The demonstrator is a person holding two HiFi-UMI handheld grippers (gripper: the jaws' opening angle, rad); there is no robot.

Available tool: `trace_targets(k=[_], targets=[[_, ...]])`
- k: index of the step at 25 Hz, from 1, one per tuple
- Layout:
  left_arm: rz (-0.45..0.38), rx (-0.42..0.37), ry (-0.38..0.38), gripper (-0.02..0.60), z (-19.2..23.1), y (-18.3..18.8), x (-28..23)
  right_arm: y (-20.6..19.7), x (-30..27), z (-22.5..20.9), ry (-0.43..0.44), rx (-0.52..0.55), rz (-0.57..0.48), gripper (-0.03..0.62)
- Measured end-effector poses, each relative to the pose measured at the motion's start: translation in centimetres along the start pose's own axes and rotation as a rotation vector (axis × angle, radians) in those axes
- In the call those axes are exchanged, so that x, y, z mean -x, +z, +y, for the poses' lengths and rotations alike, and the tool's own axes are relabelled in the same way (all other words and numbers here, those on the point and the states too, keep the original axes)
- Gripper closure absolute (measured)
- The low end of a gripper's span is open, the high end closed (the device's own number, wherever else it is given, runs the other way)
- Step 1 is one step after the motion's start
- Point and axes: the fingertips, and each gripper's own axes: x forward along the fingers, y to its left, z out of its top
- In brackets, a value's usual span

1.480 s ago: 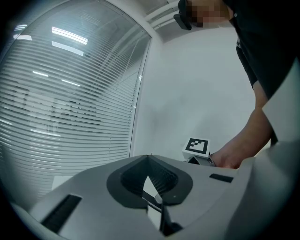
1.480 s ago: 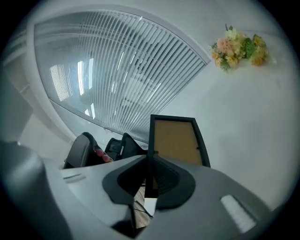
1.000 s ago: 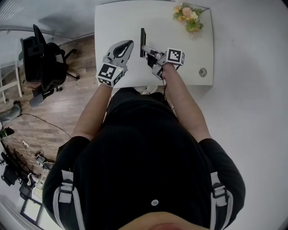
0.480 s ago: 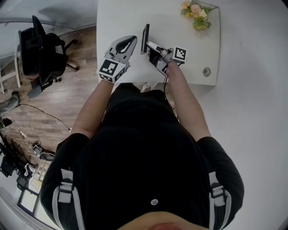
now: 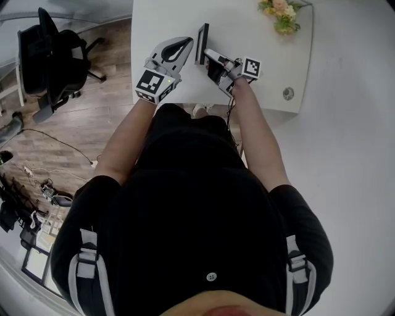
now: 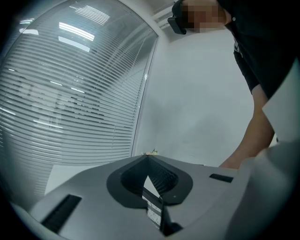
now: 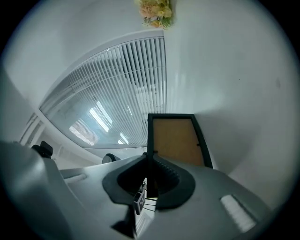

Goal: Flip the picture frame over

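frame (image 5: 201,42) 1 | tools (image 5: 186,42) (image 5: 208,53) 2 | bouquet (image 5: 282,12) 1 | chairs (image 5: 54,62) maybe 1

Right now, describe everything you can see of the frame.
The frame is a rectangle with a thin black border around a plain brown board, apparently its back, with small black tabs. It stands on edge over the white table, a dark strip in the head view. The right gripper is shut on its border. The left gripper sits close beside its other face; contact cannot be made out. Whether its lower edge touches the table is unclear.
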Motion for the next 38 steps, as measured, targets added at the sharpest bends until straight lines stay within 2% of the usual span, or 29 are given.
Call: trace_targets(k=[3, 14, 18, 29, 38], targets=[[-0.002, 0.005, 0.003, 0.577, 0.3, 0.0, 0.0, -0.2, 0.2, -0.5, -0.028, 0.022, 0.024, 0.542], [0.018, -0.013, 0.003, 0.577, -0.1, 0.1, -0.1, 1.7, 3.0, -0.5, -0.083, 0.13, -0.016, 0.534], [0.037, -0.008, 0.016, 0.577, 0.1, -0.1, 0.1, 1.8, 3.5, -0.6, -0.119, 0.172, -0.011, 0.513], [0.02, -0.016, 0.026, 0.577, -0.5, 0.8, 0.8, 2.2, 5.0, -1.4, -0.288, 0.265, 0.002, 0.465], [0.032, -0.024, 0.036, 0.577, -0.5, 0.8, 1.5, 2.7, 5.9, -3.5, -0.514, 0.432, 0.018, 0.431]])
